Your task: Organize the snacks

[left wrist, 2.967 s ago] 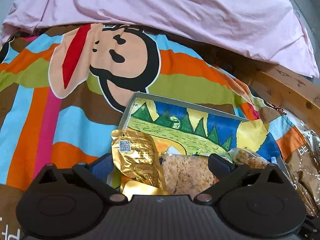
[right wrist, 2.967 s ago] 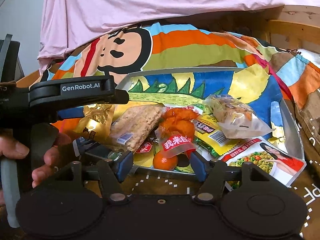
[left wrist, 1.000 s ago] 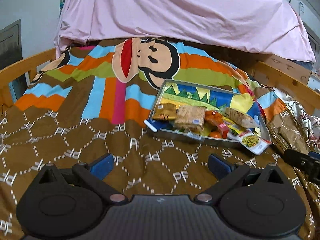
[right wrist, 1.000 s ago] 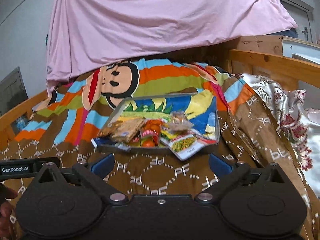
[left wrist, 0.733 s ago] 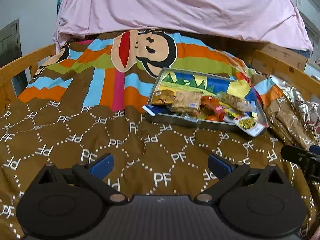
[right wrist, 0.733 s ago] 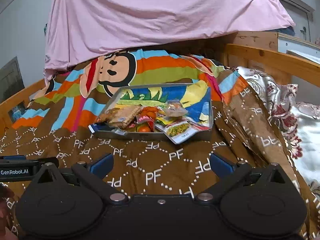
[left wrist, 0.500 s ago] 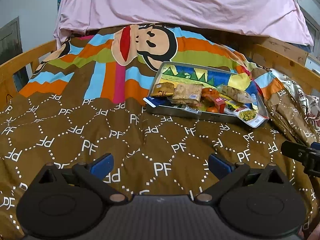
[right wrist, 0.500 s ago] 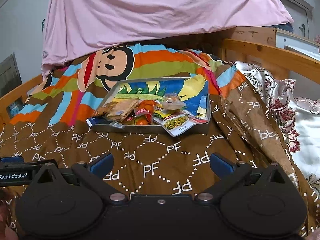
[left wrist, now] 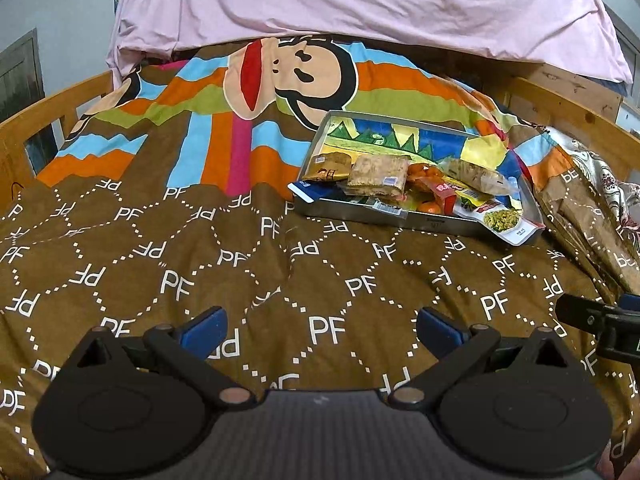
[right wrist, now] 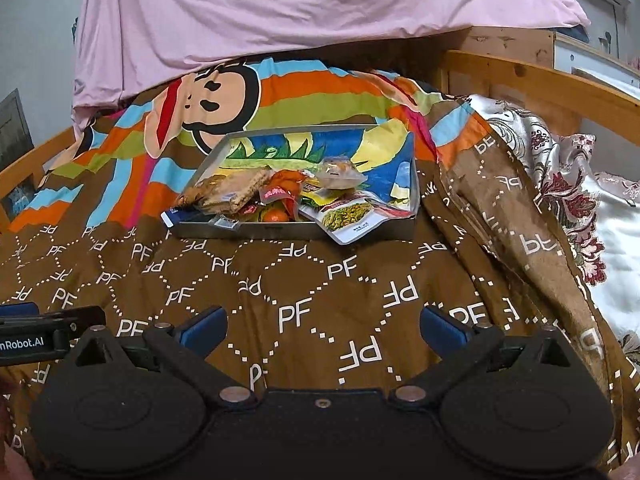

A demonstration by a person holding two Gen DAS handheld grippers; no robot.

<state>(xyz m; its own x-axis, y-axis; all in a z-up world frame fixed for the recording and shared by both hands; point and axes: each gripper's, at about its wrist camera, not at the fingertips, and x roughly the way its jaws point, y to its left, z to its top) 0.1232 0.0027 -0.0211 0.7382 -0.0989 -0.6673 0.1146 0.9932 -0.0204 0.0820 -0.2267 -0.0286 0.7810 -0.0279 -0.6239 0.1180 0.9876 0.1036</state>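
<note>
a brown blanket (left wrist: 248, 280) printed with white "pf" letters and a cartoon monkey face (left wrist: 292, 74) covered the bed. a pink sheet (right wrist: 300, 8) hung behind it. wooden bed rails (right wrist: 560, 80) ran along the sides, and a floral satin pillow (right wrist: 592, 216) lay beside the right rail.

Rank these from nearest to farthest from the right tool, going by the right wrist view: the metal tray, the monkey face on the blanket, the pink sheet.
1. Metal tray, ahead of the right tool on the brown blanket.
2. Monkey face, beyond the tray, upper left.
3. Pink sheet, hanging at the far end.
</note>
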